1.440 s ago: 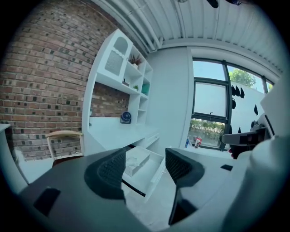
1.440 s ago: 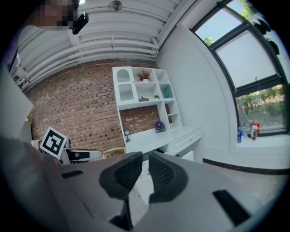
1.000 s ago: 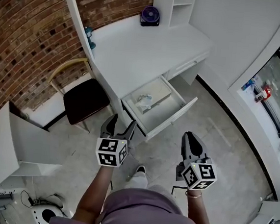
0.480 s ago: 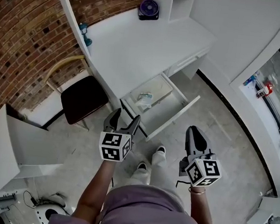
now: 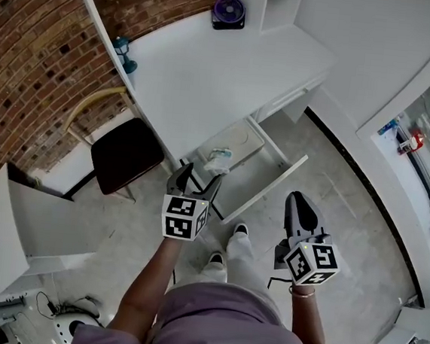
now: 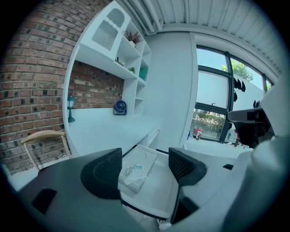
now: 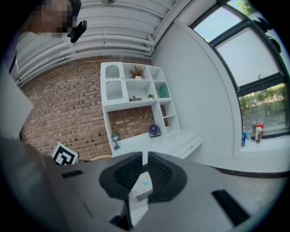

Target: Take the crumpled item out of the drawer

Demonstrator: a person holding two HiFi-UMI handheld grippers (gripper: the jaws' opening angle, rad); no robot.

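facing crumpled item (image 5: 217, 160) in drawer (image 5: 272, 187), left claw (image 5: 196, 175) spread.

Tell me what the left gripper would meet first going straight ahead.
Probably the crumpled item in the open drawer, framed between the left gripper's open jaws, though depth is unclear.
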